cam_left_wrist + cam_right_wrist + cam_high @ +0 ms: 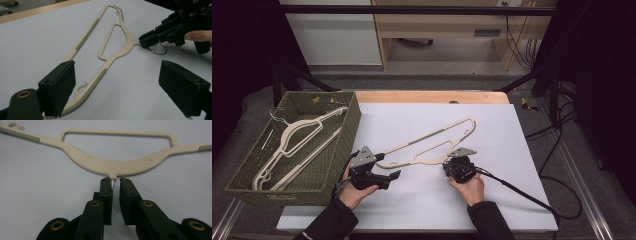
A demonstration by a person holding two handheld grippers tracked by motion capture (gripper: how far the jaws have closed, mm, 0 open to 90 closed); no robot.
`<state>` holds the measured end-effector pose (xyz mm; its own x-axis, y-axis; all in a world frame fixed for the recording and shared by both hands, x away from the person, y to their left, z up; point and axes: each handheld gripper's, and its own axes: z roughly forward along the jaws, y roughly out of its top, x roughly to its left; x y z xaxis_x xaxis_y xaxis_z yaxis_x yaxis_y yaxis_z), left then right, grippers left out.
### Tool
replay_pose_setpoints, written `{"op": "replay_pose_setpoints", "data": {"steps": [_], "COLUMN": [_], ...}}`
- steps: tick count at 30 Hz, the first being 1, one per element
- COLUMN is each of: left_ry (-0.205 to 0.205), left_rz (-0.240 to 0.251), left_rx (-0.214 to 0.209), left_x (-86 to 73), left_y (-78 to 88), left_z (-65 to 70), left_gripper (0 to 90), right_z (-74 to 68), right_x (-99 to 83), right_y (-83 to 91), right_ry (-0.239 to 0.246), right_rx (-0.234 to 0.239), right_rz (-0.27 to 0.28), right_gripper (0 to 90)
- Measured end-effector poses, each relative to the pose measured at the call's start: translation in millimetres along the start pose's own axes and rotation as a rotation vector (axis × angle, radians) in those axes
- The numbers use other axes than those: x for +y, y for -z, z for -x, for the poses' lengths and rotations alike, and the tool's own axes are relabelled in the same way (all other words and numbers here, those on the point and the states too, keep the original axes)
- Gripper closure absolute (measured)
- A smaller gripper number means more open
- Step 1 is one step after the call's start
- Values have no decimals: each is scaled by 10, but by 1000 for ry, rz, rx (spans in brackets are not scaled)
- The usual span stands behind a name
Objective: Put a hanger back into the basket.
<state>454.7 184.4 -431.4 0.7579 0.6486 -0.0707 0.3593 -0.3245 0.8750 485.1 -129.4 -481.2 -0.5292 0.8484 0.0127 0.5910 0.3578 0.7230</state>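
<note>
Right gripper [115, 180], jaws nearly together about the wire hook [112, 182] of the hanger [117, 166]; one pad touches the wire, a small gap remains at the other, so the grip is judged not yet firm. Hanger flat on the white sheet [512, 150], mid-table. Left gripper [394, 176], jaws wide and empty, near the hanger's left end. Far left, a basket [352, 125] already holds hangers [292, 137]. Remaining, by judgement: clamp, lift, carry to the basket.

I work at a lab-style recording bench: a white sheet [422, 200] covers the wooden table [432, 96], black frame bars [412, 10] box it in, cables [557, 130] trail over grey floor, plain cabinets [332, 35] stand behind.
</note>
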Motion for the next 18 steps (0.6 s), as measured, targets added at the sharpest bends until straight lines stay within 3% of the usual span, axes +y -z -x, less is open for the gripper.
{"op": "replay_pose_setpoints", "data": {"steps": [6, 18], "left_ry": [-8, -54], "left_rz": [-15, -54], "left_rx": [-6, 0], "left_x": [-1, 141], "left_y": [-83, -329], "left_z": [17, 62], "left_gripper": [145, 157], "right_z": [8, 27], "right_x": [18, 40], "right_y": [3, 44], "right_ry": [-49, -97], "right_rx": [5, 11], "right_rz": [-17, 7], "right_gripper": [887, 890]}}
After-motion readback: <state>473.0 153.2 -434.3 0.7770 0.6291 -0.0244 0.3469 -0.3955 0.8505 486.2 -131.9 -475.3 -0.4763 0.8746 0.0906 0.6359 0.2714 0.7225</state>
